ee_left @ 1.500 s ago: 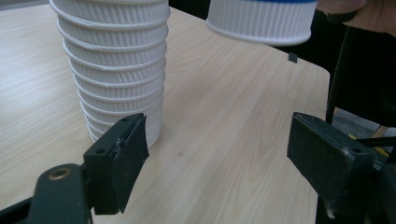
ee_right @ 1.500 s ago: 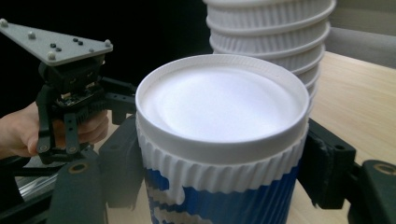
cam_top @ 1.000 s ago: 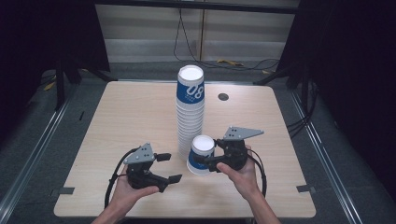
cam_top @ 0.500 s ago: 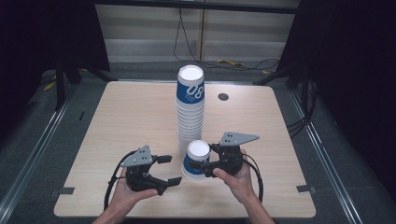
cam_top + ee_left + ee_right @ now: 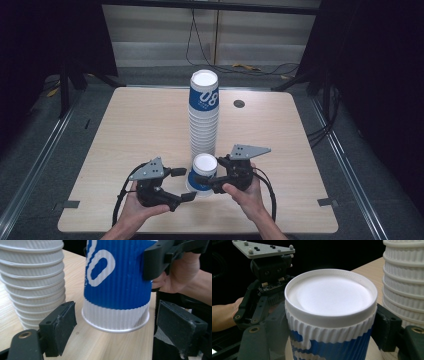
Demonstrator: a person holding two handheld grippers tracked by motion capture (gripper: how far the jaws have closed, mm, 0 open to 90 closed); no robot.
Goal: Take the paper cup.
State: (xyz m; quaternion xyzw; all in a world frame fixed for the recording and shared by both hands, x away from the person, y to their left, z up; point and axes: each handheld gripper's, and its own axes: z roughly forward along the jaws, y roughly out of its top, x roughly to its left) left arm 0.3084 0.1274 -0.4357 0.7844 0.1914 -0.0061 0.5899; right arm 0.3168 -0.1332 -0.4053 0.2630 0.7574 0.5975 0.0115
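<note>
Jaws of the right gripper (image 5: 206, 181) are clamped on a single blue-and-white paper cup (image 5: 202, 172), one pad on each side of its ribbed wall just under the white end that faces up, as the right gripper view shows. Jaws of the left gripper (image 5: 184, 184) stand apart around the cup's lower white band, a gap on both sides, touching nothing; they have just been opening a little, with the cup between them. Compared with a second ago, the cup has been carried from beside the tall stack of cups (image 5: 203, 117) toward the near edge of the bench (image 5: 125, 125), and it now hangs tilted just above the wood. That suggests the cup is freed from the stack and being offered to the left side for a handover or a two-handed adjustment. Both hands come in from the near edge, grippers held roughly level and pointing inward at each other, the left hand (image 5: 137, 212) palm-up beneath its gripper, the right hand (image 5: 245, 195) gripping from behind.
</note>
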